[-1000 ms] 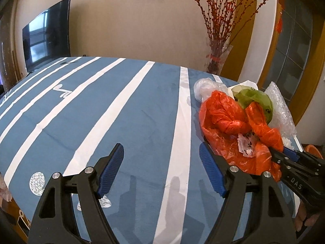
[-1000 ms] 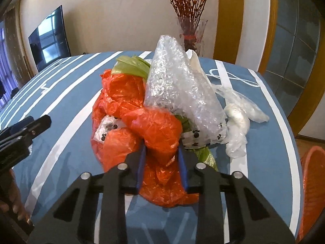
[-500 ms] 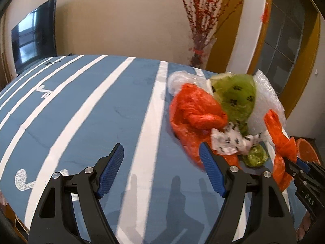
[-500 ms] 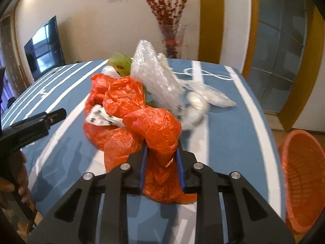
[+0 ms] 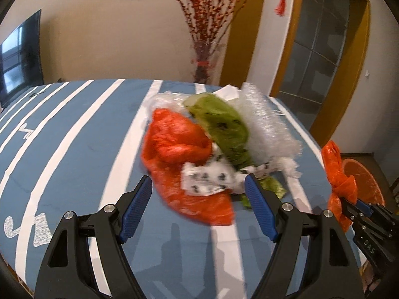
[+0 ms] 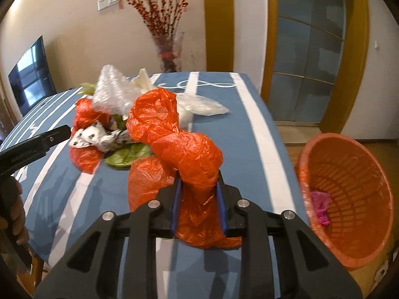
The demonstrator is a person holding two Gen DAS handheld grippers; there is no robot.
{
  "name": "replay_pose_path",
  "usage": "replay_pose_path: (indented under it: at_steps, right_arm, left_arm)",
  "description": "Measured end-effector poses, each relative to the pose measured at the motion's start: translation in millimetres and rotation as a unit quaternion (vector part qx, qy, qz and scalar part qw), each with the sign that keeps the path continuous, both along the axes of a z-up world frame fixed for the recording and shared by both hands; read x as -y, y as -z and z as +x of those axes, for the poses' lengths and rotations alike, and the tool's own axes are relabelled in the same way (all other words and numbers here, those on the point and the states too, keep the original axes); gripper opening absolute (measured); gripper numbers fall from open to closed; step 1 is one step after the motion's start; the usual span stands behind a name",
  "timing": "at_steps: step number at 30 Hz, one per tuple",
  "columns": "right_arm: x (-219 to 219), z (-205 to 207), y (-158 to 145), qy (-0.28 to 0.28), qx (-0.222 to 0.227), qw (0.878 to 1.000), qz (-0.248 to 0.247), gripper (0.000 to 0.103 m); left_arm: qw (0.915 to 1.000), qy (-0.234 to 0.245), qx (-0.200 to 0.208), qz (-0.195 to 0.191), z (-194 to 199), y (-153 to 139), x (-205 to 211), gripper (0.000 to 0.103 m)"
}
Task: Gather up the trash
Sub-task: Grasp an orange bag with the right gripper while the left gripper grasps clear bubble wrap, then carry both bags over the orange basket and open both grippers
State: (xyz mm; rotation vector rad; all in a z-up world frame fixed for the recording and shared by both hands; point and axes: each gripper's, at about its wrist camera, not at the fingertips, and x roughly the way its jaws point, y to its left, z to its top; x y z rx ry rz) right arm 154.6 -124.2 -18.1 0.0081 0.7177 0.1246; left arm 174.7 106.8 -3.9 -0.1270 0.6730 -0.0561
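Right now your right gripper (image 6: 198, 204) pinches a crumpled orange plastic bag (image 6: 185, 154) above the blue striped tablecloth (image 6: 249, 134), near the orange slatted wastebasket (image 6: 349, 189) beside the table. Something pink, perhaps earlier trash, already lies inside. Your left gripper (image 5: 198, 209) hangs wide apart and empty. Most remains: another orange bag (image 5: 179, 144), green wrapper (image 5: 222, 127), bubble wrap (image 5: 264, 127) and printed paper (image 5: 207, 177).

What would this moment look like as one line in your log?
right gripper: shut on orange bag | left gripper: open, empty | orange basket: beside table | trash pile: on table
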Motion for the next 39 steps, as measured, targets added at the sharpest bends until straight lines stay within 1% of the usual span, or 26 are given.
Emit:
replay_pose_path:
  at_steps: [2,6,9,13,14,16,18,19,20,21,23,27,35,39]
  right_arm:
    - [5.0,1.0,-0.9,0.007,0.002,1.0,0.001,0.025]
    - [14.0,-0.3,-1.2,0.017,0.004,1.0,0.003,0.025]
    - [20.0,-2.0,-2.3,0.021,0.006,1.0,0.003,0.025]
    - [24.5,-2.6,-4.0,0.024,0.008,1.0,0.002,0.025]
    - [25.9,-2.9,-3.9,0.025,0.007,1.0,0.002,0.025]
    - [28.8,-3.2,-3.1,0.028,0.007,1.0,0.001,0.025]
    - [32.2,-3.7,-2.5,0.03,0.005,1.0,0.0,0.025]
    - [33.7,-3.8,-1.7,0.031,0.004,1.0,0.0,0.025]
    - [35.4,-3.7,-1.2,0.032,0.003,0.999,0.0,0.025]
    - [37.1,-4.1,-0.8,0.034,0.002,0.999,0.001,0.025]
    - [40.3,-5.1,-1.3,0.036,0.003,0.999,0.001,0.025]
    - [47.1,-7.1,-4.4,0.044,0.008,0.999,0.004,0.025]
    - [62.7,-17.4,-20.0,0.061,0.027,0.998,0.008,0.025]
    - [74.2,-27.2,-28.4,0.075,0.039,0.996,0.011,0.025]
  left_arm:
    - [1.0,0.007,0.003,-0.003,1.1,-2.8,7.5,0.076]
    - [0.9995,0.023,0.008,-0.022,9.8,-13.4,23.9,0.076]
    - [0.9994,0.028,0.013,-0.018,21.1,-20.2,40.0,0.075]
    - [0.9993,0.028,-0.006,-0.025,43.5,-19.4,54.1,0.075]
    - [0.9993,0.025,-0.011,-0.025,48.4,-17.7,56.1,0.072]
    - [0.9988,0.025,-0.027,-0.033,58.0,-12.9,60.3,0.065]
    - [0.9984,0.027,-0.035,-0.034,62.8,-9.9,64.0,0.044]
    - [0.9984,0.029,-0.038,-0.031,65.2,-8.4,65.8,0.039]
    - [0.9982,0.031,-0.041,-0.032,67.0,-6.7,67.3,0.025]
    - [0.9977,0.037,-0.044,-0.037,67.4,-5.4,67.8,0.015]
    - [0.9974,0.044,-0.039,-0.042,63.9,-6.1,68.5,0.011]
    - [0.9968,0.065,-0.019,-0.044,51.5,-15.1,71.1,0.008]
    - [0.9952,0.088,0.016,-0.041,32.2,-43.7,78.2,0.007]
    - [0.9932,0.105,0.031,-0.039,19.8,-56.7,91.8,0.007]
